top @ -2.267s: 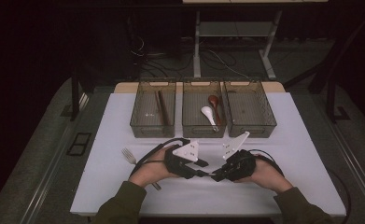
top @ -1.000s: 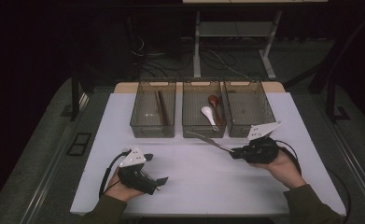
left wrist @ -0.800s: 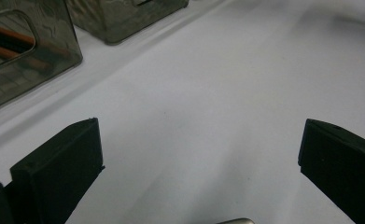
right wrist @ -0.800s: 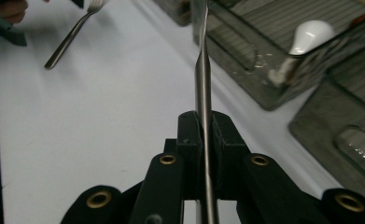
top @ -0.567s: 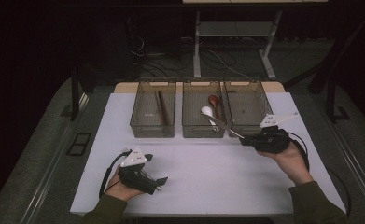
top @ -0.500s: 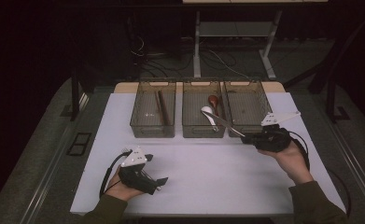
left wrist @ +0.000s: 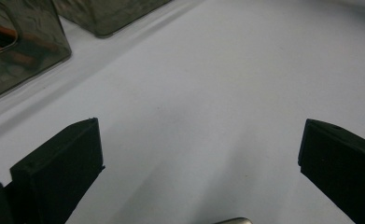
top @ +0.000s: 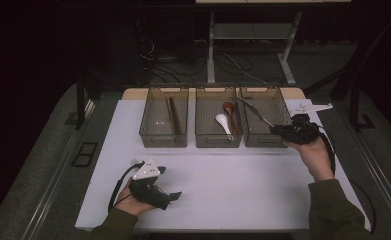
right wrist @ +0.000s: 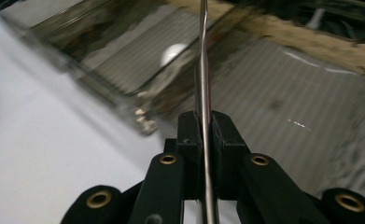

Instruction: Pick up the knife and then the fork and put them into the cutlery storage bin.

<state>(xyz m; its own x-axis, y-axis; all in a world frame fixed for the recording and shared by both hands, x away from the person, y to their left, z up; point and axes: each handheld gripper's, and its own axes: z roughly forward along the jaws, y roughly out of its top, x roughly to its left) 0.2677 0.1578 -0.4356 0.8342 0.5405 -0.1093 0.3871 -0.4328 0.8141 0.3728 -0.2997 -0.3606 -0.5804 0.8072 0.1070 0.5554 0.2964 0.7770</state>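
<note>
- Our left gripper (top: 170, 196) rests low at the near left of the table (top: 233, 195), jaws wide with nothing between them; it has kept its place since a second ago.
- Left bin (top: 164, 140) and middle bin (top: 218, 141) lie well ahead of it, with bare table between.
- Our right gripper (top: 275, 130), pinching the fork (top: 255, 111) by its handle, has carried it from mid-table up over the right bin (top: 263, 142). We judge that only the drop remains.
- The fork's head hangs over that bin's floor, and the bin's near rim runs under the jaws.
</note>
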